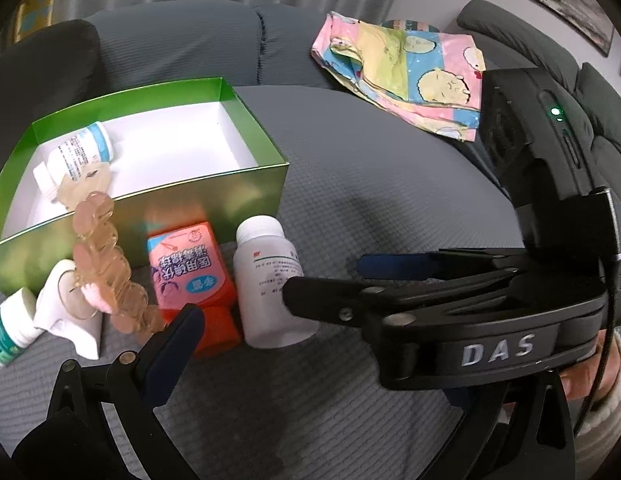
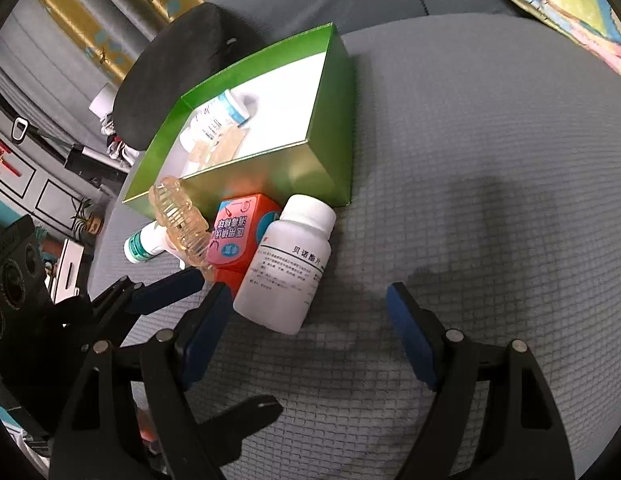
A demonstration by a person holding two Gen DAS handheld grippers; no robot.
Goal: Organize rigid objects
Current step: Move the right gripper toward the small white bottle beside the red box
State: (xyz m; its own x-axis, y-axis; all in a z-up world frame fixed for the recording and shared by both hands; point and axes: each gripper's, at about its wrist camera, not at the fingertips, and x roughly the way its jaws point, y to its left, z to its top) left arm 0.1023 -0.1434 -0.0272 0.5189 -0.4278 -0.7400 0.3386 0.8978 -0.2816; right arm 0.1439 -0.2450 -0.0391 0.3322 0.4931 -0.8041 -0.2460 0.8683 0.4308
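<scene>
An open green box (image 1: 214, 200) (image 2: 334, 120) with a white inside holds a blue-labelled bottle (image 1: 84, 148) (image 2: 218, 116). In front of it lie an orange box (image 1: 190, 272) (image 2: 238, 236), a white bottle (image 1: 266, 280) (image 2: 290, 264), a peach hair clip (image 1: 106, 264) (image 2: 178, 216), a white object (image 1: 58, 312) and a green-and-white bottle (image 1: 6, 332) (image 2: 140, 246). My right gripper (image 2: 308, 292) (image 1: 328, 280) stands open around the white bottle's base, its pads clear of it. My left gripper (image 1: 310, 360) (image 2: 226, 344) is open, one fingertip (image 1: 186, 320) beside the clip's lower end.
Everything rests on a grey ribbed sofa cushion (image 1: 370, 184) (image 2: 470, 160). A colourful patterned cloth (image 1: 410, 72) (image 2: 558, 4) lies at the back right. A dark round cushion (image 2: 178, 64) sits behind the green box. A hand (image 1: 590, 376) holds the right gripper.
</scene>
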